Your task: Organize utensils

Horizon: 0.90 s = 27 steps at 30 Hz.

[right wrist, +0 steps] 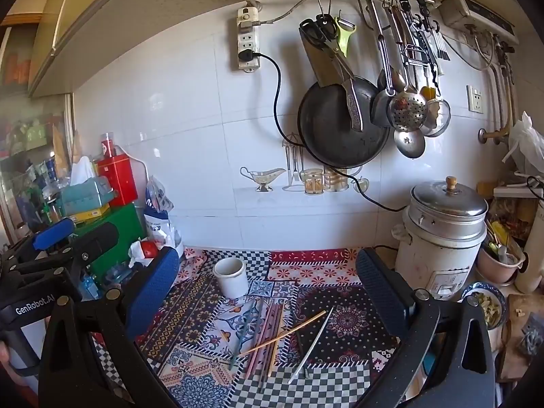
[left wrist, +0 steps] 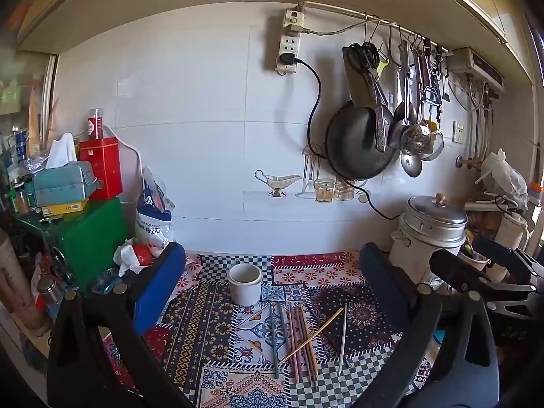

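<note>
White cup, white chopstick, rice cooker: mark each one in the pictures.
White cup [left wrist: 245,289], left wrist view, on its outer wall.
White chopstick [left wrist: 343,340], left wrist view, midway along its shaft.
Rice cooker [right wrist: 442,248], right wrist view, on its white body below the metal lid.

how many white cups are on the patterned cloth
1. The white cup stands upright on the patterned cloth near the back wall, just beyond the far ends of the loose chopsticks. The tongs hide the cloth's side edges, so another cup could be concealed there.
</note>
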### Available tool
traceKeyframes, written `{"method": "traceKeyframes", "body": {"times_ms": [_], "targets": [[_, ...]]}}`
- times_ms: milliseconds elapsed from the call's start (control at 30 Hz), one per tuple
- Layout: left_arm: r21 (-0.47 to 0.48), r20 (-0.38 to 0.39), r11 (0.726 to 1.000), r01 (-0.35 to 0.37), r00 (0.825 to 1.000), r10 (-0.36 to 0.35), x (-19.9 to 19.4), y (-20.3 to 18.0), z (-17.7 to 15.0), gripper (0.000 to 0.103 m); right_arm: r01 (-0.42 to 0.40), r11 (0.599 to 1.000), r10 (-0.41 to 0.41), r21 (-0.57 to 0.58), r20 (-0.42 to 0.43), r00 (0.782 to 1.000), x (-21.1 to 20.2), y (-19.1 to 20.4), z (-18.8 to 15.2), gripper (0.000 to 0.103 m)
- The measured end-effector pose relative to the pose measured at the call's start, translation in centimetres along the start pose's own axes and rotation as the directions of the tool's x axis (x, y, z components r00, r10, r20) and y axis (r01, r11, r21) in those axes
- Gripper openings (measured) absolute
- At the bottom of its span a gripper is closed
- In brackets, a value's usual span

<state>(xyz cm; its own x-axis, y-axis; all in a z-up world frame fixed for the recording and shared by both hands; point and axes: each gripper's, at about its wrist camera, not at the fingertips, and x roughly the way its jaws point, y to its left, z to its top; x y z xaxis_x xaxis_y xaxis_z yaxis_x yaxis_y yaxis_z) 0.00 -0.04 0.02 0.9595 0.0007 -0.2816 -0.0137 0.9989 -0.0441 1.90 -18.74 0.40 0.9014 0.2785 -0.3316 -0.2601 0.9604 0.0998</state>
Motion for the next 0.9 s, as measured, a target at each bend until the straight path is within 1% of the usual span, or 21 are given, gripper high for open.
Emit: {"method": "traceKeyframes", "body": {"times_ms": [33, 433, 500, 767, 900], "targets": [[-0.01, 0.001, 1.0, 0.002, 1.0, -0.002, 0.0, 0.1, 0.0, 0.103, 0.0, 1.0, 0.0, 0.0, -0.001, 1.0, 0.0, 0.0, 0.0, 0.103], [-0.005, 0.001, 1.0, 0.002, 1.0, -0.002, 0.0, -0.1, 0.0, 0.103, 0.006, 1.0, -0.006, 0.009, 0.003, 1.0, 0.0, -0.2, 0.0, 0.103], [-0.006, -0.002, 1.0, 0.002, 1.0, -0.002, 0.0, -0.7, 0.5, 0.103, 0.007, 1.0, -0.007, 0.011, 0.003, 1.0, 0.0, -0.2, 0.0, 0.103], [-0.011, -0.006, 1.0, 0.003, 1.0, -0.003, 0.3, -0.5, 0.2, 0.103, 0.006, 1.0, -0.006, 0.011, 0.0, 1.0, 0.1, -0.2, 0.1, 0.103], [-0.02, -0.005, 1.0, 0.01, 1.0, -0.01, 0.8, 0.5, 0.0, 0.103, 0.006, 1.0, -0.006, 0.011, 0.0, 1.0, 0.2, -0.1, 0.1, 0.103]]}}
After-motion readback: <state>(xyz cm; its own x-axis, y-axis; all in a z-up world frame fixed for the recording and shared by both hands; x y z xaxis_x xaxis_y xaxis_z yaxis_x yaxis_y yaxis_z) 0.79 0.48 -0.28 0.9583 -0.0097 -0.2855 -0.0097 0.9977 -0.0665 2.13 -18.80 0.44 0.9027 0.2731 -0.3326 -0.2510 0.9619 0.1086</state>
